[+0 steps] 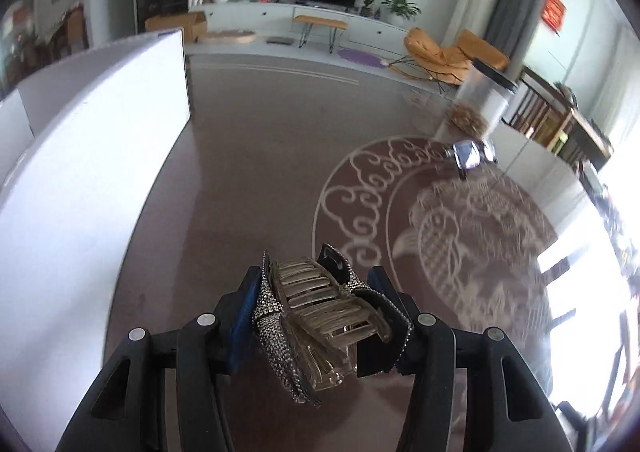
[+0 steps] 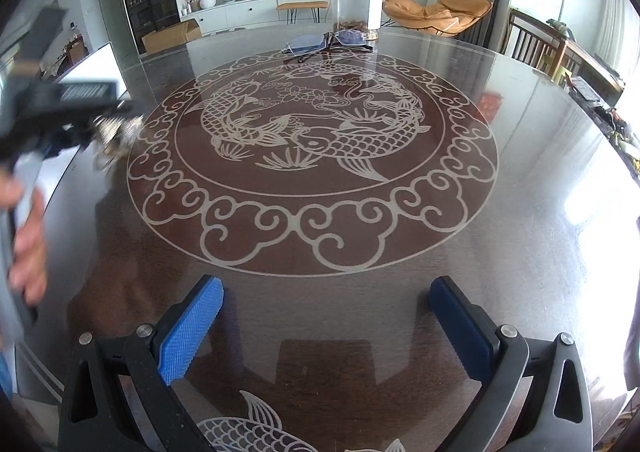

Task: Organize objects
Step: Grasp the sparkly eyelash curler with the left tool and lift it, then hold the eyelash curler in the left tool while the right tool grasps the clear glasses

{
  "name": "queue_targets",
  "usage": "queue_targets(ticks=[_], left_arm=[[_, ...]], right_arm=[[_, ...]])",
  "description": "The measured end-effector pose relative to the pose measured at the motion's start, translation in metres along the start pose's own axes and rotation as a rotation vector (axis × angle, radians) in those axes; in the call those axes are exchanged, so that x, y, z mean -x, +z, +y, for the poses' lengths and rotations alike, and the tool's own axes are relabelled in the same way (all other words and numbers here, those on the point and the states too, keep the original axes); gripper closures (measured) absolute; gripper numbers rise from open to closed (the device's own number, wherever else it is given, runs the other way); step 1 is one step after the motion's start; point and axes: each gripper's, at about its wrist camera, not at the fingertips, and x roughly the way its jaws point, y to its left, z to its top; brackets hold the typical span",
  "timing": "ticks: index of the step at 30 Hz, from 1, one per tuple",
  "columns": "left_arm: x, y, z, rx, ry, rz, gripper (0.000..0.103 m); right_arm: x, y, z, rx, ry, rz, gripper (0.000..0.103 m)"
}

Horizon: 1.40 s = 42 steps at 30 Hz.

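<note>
My left gripper [image 1: 320, 308] is shut on a rhinestone hair claw clip [image 1: 320, 316] with clear teeth and holds it above the table, to the right of a white box [image 1: 92, 156]. In the right wrist view the left gripper [image 2: 100, 124] shows blurred at the left, with the hair clip [image 2: 120, 136] in it, near the white box [image 2: 100, 68]. My right gripper [image 2: 326, 316] is open and empty, low over the near part of the table. A pair of glasses [image 2: 320, 44] lies at the far side; it also shows in the left wrist view [image 1: 472, 154].
The round dark table [image 2: 540, 172] has a glass top with a fish pattern. A clear canister [image 2: 357, 4] with brown contents stands behind the glasses; it also shows in the left wrist view [image 1: 480, 100]. Wooden chairs [image 2: 536, 40] stand at the right.
</note>
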Motion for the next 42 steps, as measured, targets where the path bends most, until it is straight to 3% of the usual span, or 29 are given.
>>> queue_targets(ticks=[3,6,7,8,10,13,20,42], left_arm=[[0.009,-0.015,0.001,-0.050,-0.020,-0.002,0.050],[0.005,-0.020,0.003,-0.074,-0.019,0.050,0.049],[0.005,-0.025,0.002,-0.086,-0.021,0.053,0.046],[0.008,-0.027,-0.001,-0.110,-0.006,0.038,0.032],[0.005,-0.032,-0.006,-0.140,0.025,0.051,0.024],[0.007,-0.038,-0.013,-0.185,0.053,0.043,0.020],[0.004,-0.031,-0.006,-0.149,0.076,0.061,0.002],[0.005,-0.031,-0.001,-0.137,0.086,0.066,0.000]], right_arm=[[0.000,0.000,0.000,0.000,-0.001,0.000,0.000],[0.000,0.000,0.000,-0.001,0.000,0.000,0.000],[0.000,0.000,0.000,-0.001,0.000,0.000,0.000],[-0.001,0.001,0.001,-0.001,0.000,0.000,0.000],[-0.001,0.000,0.001,-0.001,0.000,0.000,0.000],[0.000,0.000,0.001,-0.001,-0.001,0.000,0.000],[0.000,0.000,0.001,-0.001,-0.001,0.000,0.000],[-0.001,0.000,0.002,-0.003,-0.002,-0.001,0.000]])
